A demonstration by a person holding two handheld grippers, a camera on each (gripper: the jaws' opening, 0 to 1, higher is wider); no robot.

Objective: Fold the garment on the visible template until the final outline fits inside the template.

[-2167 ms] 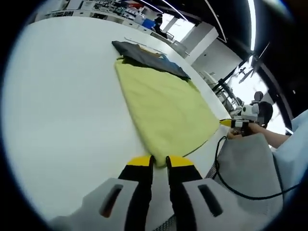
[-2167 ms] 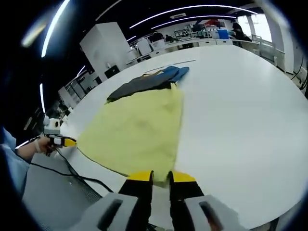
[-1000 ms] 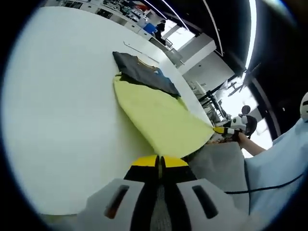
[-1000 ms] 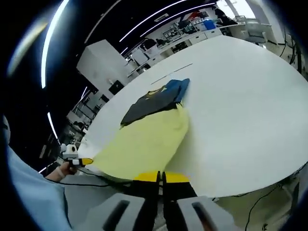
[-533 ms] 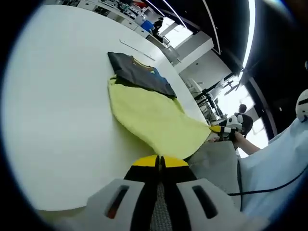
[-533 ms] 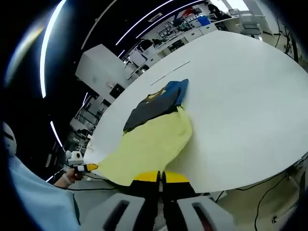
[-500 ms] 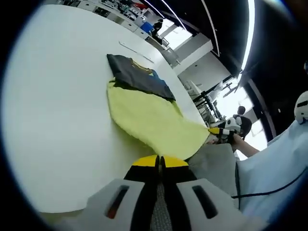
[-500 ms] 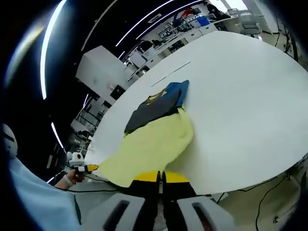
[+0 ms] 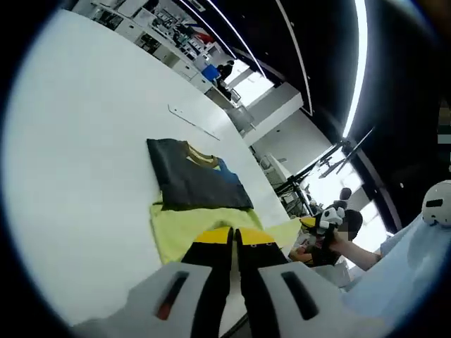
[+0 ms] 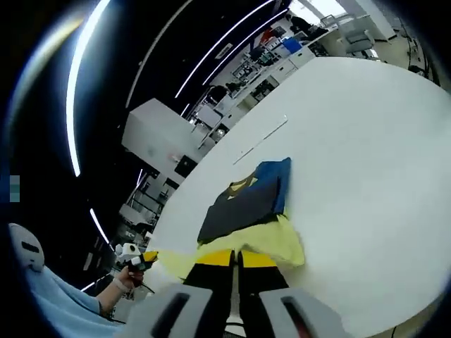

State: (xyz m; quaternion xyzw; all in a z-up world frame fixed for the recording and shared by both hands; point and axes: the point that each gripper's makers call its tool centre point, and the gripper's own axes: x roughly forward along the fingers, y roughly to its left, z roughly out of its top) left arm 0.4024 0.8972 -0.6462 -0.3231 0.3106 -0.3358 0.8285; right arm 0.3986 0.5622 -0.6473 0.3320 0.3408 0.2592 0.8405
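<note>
Both hand-held grippers raised, left (image 9: pixel 233 238) and right (image 10: pixel 235 258) jaws closed.

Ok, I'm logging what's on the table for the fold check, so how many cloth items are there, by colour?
Yellow-green cloth: 1
Dark garment with blue: 1
Total: 2

white table (image 9: pixel 77 141), dark folded garment (image 9: pixel 190 184) flat on it with blue part at one side, yellow cloth (image 9: pixel 173 229) just beside and partly under it, thin strip (image 9: pixel 192 122) well apart further out
</note>
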